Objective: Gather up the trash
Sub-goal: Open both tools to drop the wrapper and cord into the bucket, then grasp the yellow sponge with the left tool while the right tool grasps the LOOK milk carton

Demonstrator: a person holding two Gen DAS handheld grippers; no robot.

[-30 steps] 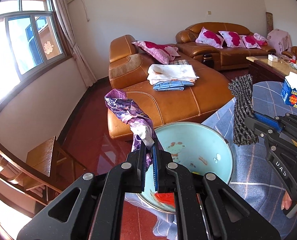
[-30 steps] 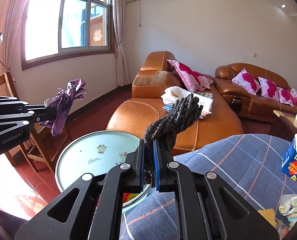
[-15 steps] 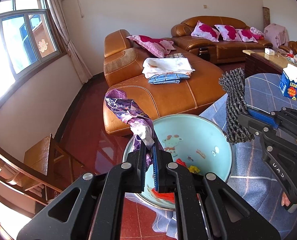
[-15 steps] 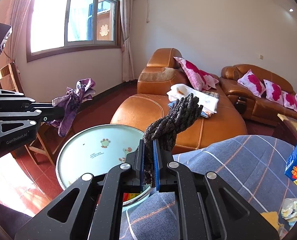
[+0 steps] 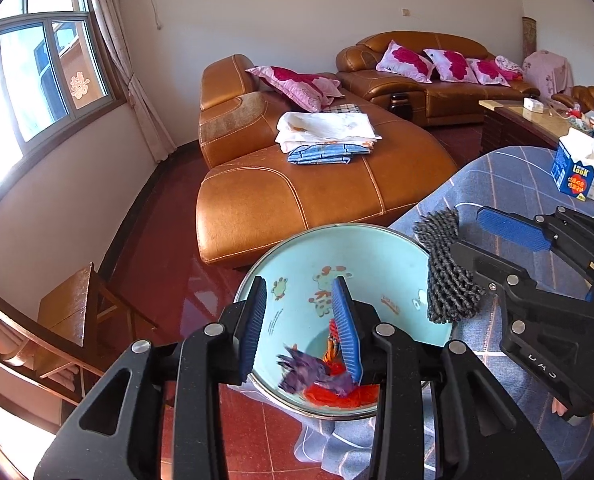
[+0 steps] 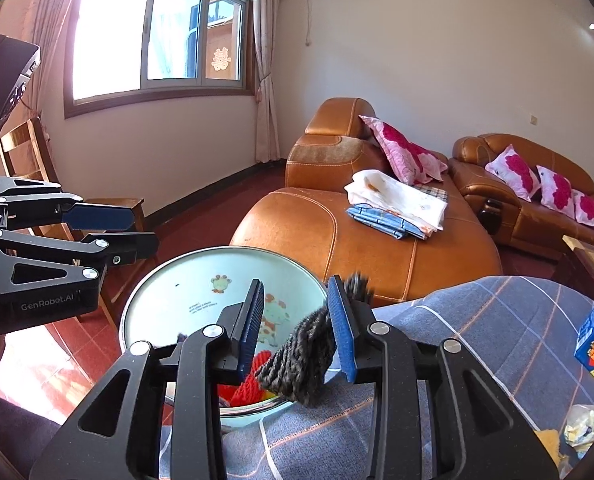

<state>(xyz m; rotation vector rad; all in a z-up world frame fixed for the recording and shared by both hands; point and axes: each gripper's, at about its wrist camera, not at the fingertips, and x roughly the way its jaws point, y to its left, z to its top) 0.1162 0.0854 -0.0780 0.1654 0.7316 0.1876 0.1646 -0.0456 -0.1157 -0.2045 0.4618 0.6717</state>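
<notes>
A light blue basin with cartoon prints stands at the edge of a table with a blue checked cloth. My left gripper is open above it; the purple wrapper lies loose inside on red and orange trash. My right gripper is open over the basin; the dark knitted scrap is slipping off its right finger at the rim. The scrap also shows in the left wrist view.
An orange leather sofa with folded cloths stands behind the basin. A blue carton stands on the table at right. A wooden chair is at left. Crumpled wrappers lie on the cloth.
Both grippers have opened over the basin. The purple wrapper has dropped into the basin, and the dark knitted scrap has sagged from upright to the basin rim.
</notes>
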